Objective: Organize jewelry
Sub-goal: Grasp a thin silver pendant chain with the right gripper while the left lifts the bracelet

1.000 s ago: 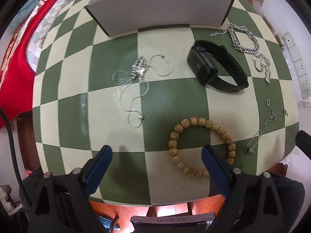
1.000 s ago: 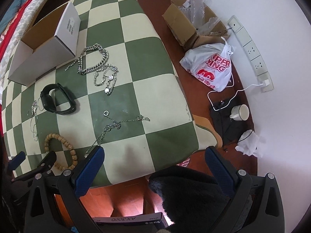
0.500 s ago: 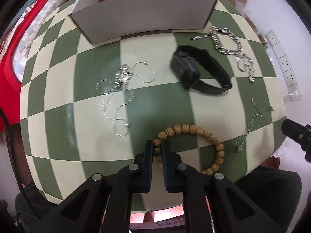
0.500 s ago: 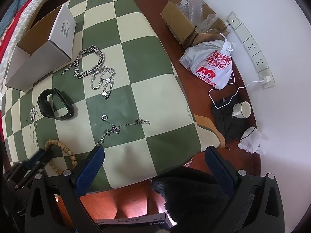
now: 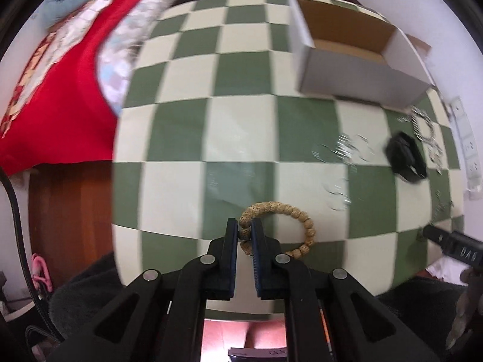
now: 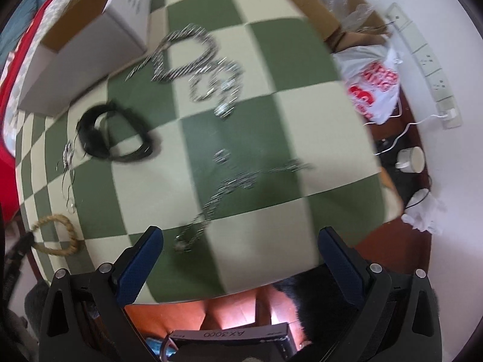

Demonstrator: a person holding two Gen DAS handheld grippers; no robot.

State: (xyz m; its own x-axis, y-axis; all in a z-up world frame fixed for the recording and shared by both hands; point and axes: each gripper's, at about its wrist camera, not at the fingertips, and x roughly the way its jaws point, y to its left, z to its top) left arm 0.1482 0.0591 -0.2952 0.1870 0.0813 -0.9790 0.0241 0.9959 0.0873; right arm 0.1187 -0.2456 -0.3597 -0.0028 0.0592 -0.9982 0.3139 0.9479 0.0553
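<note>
One narrow bite holds the bead bracelet point(image 5: 279, 229) at lower centre: left gripper point(image 5: 244, 236) clamped on few beads; it may slip mid-swing; right gripper point(image 6: 240, 255) gapes empty.

Bead bracelet point(image 5: 280, 226): matt, speckled, wood-like beads. Chains point(image 6: 196, 60): shiny silver metal. Watch band point(image 6: 117, 135): matt black. Box point(image 5: 353, 60): smooth white card, brown inside. Tablecloth point(image 5: 241, 126): smooth, faintly glossy.
</note>
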